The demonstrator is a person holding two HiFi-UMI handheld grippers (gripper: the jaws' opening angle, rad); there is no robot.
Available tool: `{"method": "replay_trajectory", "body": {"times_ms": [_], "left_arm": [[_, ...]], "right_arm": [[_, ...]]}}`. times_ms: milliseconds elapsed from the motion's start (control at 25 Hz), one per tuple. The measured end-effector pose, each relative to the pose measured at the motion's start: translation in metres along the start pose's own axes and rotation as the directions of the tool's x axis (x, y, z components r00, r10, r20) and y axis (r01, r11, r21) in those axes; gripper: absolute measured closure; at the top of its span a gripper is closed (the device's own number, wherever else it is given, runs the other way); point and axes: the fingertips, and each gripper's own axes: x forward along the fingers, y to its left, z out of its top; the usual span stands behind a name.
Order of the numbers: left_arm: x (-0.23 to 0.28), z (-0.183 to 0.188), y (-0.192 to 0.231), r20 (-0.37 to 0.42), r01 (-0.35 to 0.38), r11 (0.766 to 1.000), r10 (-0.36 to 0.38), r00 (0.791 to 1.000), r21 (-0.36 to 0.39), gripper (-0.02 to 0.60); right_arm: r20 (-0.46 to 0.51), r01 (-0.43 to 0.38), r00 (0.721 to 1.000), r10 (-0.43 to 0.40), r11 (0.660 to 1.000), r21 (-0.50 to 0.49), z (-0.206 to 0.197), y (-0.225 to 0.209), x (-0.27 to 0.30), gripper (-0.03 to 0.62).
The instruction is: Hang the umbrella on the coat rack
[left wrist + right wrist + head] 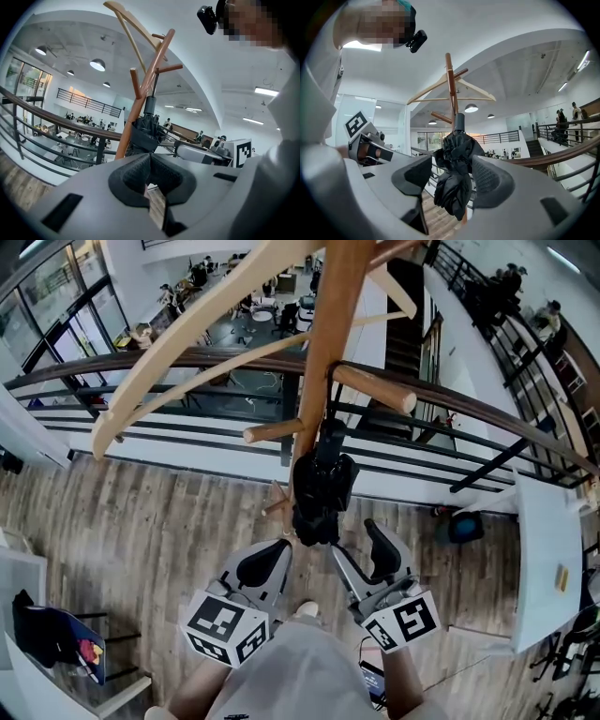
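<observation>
A folded black umbrella [322, 486] hangs against the wooden coat rack pole [330, 324], just below its lower pegs [375, 388]; what holds it up is hidden. In the right gripper view the umbrella [454, 168] dangles beyond my right gripper [451, 180], whose jaws stand open and apart from it. From the head view my right gripper [366, 554] sits below and right of the umbrella, and my left gripper [265, 563] below and left. In the left gripper view my left gripper [150, 165] has its jaws together with nothing in them, and the umbrella [143, 131] lies ahead.
Pale wooden hangers [178, 352] hang from the rack top. A dark railing [141, 362] with a wooden top rail runs right behind the rack, over a drop to a lower floor. A white desk [548, 559] stands at the right, and a dark bag [52, 638] at the lower left.
</observation>
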Motion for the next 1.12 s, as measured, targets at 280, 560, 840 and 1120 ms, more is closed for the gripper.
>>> {"method": "replay_trajectory", "body": {"times_ms": [280,560,840,1120], "left_arm": [[-0.004,-0.018,-0.007,-0.018,0.048,0.999,-0.048,0.999,0.006,0.558],[0.001,-0.037,-0.005,-0.036,0.051,0.997,-0.049,0.998,0.049,0.557],[0.016,-0.055,-0.006,-0.038,0.091,0.995,-0.090,0.995,0.043,0.558],[0.019,-0.057,-0.007,-0.050,0.114,0.992,-0.111,0.993,0.057,0.558]], "right_arm": [[-0.023,0.021,0.999,-0.022,0.999,-0.024,-0.017,0.012,-0.017,0.442],[-0.030,0.043,0.999,-0.042,0.999,0.032,-0.038,0.018,-0.024,0.515],[-0.046,0.008,0.999,-0.007,1.000,0.026,-0.066,0.026,-0.014,0.519],[-0.032,-0.021,0.999,0.023,0.998,0.052,-0.060,0.029,-0.016,0.539]]}}
